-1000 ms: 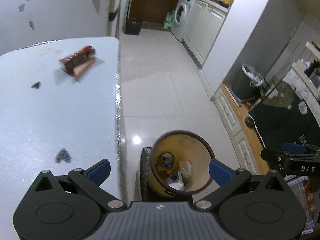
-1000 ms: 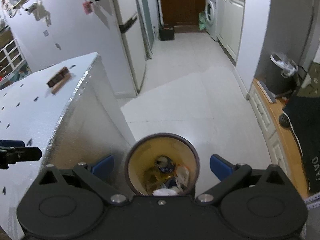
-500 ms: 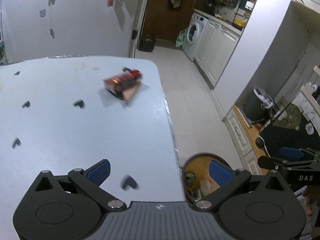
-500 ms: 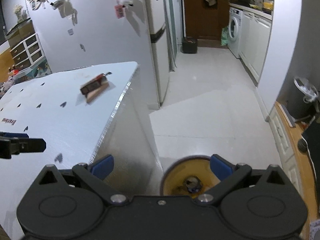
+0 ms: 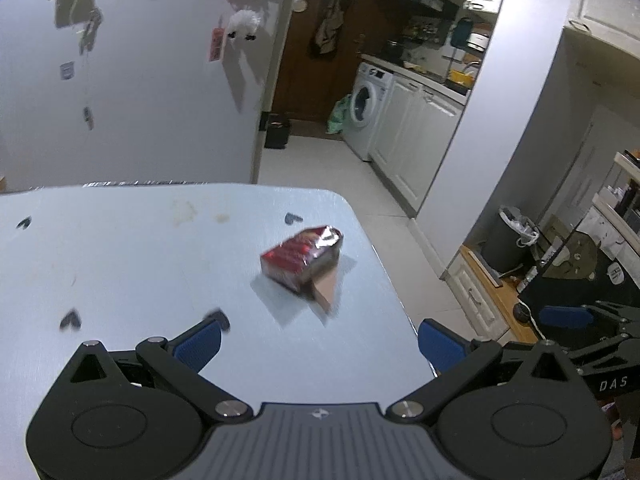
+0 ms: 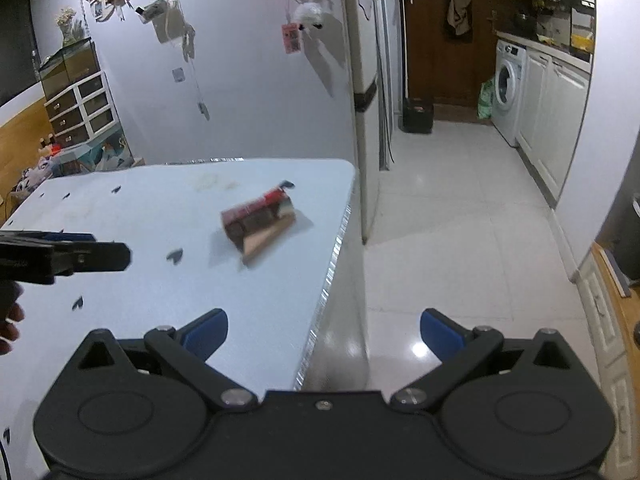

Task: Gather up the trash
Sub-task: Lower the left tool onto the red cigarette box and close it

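Note:
A red, crumpled carton [image 5: 302, 259] with a torn brown flap lies on the pale blue table [image 5: 120, 264] near its far right corner; it also shows in the right wrist view [image 6: 258, 224]. My left gripper [image 5: 318, 342] is open and empty, above the table just short of the carton. My right gripper [image 6: 324, 334] is open and empty, over the table's right edge. The left gripper's fingers [image 6: 76, 256] show at the left of the right wrist view. The trash bin is out of view.
The table edge [image 6: 332, 264] drops to a white tiled floor [image 6: 460, 248]. A fridge [image 6: 364, 80] stands behind the table. A washing machine [image 5: 364, 108] and white cabinets line the right. A grey bin with a liner [image 5: 512, 236] stands far right.
Both grippers have risen and swung left from above the brown trash bin toward the table. The bin has left both views and the carton is now closer and more central.

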`<state>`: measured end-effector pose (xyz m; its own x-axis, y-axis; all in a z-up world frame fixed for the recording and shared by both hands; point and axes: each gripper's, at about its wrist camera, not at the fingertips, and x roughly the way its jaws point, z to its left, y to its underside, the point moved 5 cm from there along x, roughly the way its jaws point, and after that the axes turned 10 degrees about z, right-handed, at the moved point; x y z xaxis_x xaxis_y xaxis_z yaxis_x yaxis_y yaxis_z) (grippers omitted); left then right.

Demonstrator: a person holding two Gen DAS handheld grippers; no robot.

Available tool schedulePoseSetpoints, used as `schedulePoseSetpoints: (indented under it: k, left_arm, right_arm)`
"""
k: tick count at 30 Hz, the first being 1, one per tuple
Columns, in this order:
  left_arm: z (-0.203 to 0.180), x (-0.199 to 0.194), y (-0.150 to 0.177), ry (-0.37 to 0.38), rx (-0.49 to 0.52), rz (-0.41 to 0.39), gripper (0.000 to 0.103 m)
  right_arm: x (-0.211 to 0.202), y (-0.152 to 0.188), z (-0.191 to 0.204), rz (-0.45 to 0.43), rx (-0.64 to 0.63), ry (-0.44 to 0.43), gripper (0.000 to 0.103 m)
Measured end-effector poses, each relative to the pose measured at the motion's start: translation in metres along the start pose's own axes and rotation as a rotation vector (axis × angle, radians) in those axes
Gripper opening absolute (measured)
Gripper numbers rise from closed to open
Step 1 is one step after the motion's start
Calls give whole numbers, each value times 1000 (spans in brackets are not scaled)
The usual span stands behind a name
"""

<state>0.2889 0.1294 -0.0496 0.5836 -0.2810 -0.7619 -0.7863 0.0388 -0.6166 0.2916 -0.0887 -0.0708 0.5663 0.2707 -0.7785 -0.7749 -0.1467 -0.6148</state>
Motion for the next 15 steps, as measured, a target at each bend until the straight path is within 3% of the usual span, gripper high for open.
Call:
schedulePoseSetpoints:
  k: [7, 10, 15]
  left_arm:
    - [28, 38, -32, 55, 54, -20, 103]
    - [36, 55, -45, 104, 57, -7, 103]
    - [46, 78, -57, 122, 67, 10, 103]
  right_arm:
    - [37, -28, 28, 4, -27, 9, 100]
    - [52, -39, 37, 27, -34, -21, 72]
    - [81, -51, 51, 58, -33, -50, 56]
